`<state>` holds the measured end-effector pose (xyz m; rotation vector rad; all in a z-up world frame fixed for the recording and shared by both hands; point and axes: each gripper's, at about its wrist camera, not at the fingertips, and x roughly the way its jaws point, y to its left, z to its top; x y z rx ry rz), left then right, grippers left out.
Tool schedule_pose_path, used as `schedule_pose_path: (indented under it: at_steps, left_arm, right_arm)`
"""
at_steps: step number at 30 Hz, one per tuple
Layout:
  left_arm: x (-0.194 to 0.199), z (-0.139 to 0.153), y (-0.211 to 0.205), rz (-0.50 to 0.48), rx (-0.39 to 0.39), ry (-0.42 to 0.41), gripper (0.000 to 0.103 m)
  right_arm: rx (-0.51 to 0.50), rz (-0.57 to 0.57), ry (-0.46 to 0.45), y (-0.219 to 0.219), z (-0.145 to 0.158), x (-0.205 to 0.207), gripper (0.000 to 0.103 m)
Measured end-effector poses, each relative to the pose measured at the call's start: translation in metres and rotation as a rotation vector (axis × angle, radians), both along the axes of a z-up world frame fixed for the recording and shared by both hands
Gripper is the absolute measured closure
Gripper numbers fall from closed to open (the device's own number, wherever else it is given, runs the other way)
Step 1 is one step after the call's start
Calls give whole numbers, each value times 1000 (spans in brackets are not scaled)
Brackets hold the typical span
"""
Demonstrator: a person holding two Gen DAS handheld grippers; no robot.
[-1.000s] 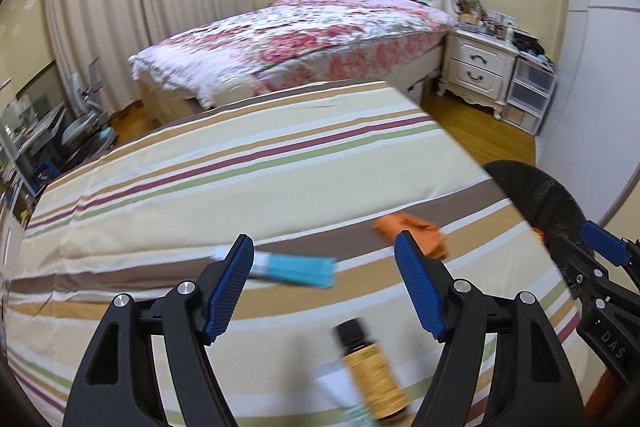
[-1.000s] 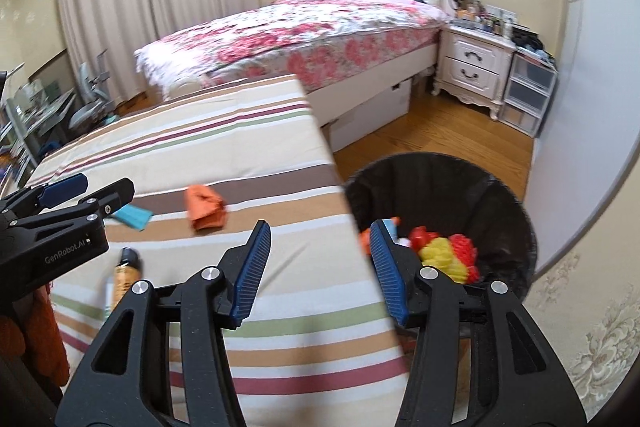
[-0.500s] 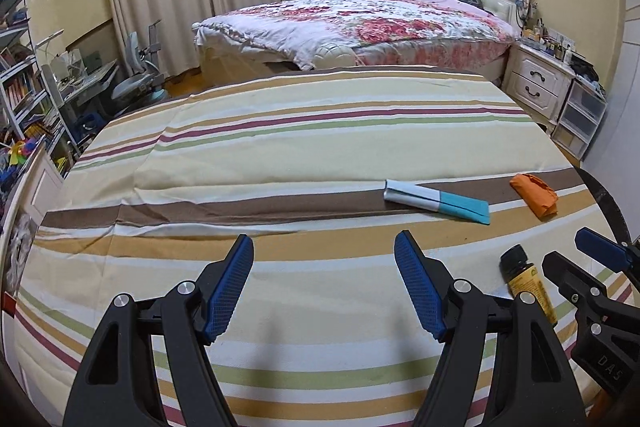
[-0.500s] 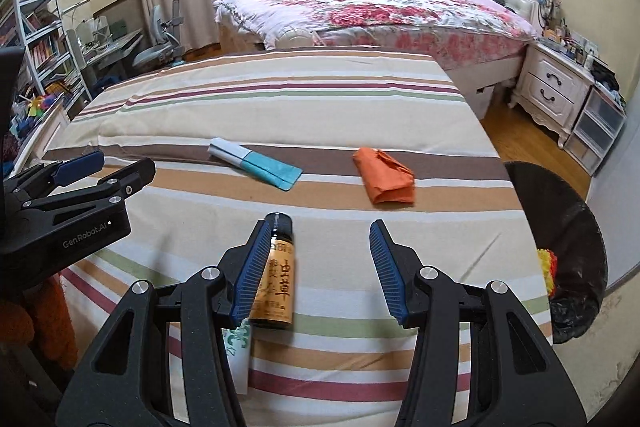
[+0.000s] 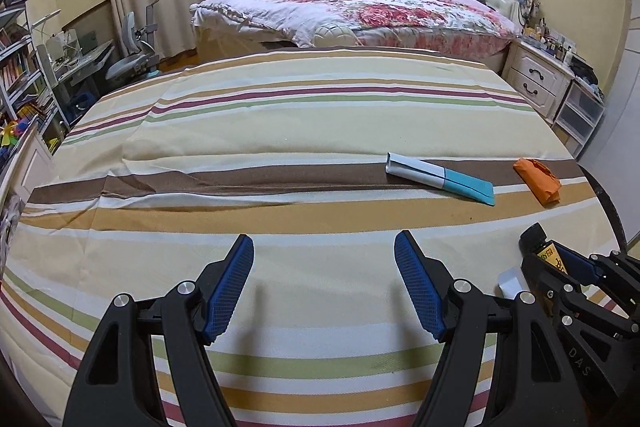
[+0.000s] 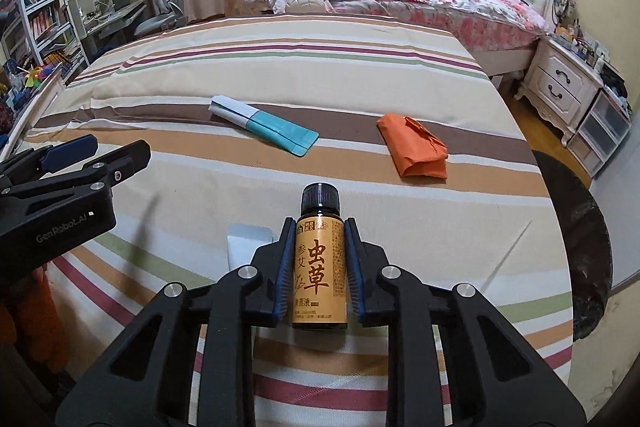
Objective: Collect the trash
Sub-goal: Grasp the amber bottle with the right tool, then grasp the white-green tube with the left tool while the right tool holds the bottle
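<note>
Right gripper [image 6: 319,259]: jaws pinching bottle [image 6: 319,267].
Left gripper [image 5: 324,283]: jaws spread.
Bin [image 6: 584,247]: right table edge, contents hidden; only right view shows the pinch.

Black plastic tool [image 5: 324,285] arms — ribbed blue pads [image 5: 230,289], silver screws, "GenRobot.AI" lettering.

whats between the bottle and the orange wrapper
Nothing: in the right wrist view only bare striped sheet separates the bottle from the orange wrapper.
</note>
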<state>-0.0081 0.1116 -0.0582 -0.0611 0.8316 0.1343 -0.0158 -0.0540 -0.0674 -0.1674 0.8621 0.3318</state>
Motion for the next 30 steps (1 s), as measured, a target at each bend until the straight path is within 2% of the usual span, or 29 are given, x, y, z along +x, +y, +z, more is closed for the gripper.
schedule_pose_path:
  at_steps: [13, 22, 30]
  left_arm:
    - [-6, 3, -36, -93, -7, 21, 32]
    - [-13, 8, -68, -164, 45, 7, 32]
    - [-10, -6, -89, -254, 42, 70, 32]
  right_arm:
    - [10, -56, -27, -35, -2, -15, 80]
    - [37, -82, -29, -51, -2, -22, 80]
    - [42, -85, -32, -54, -3, -24, 80]
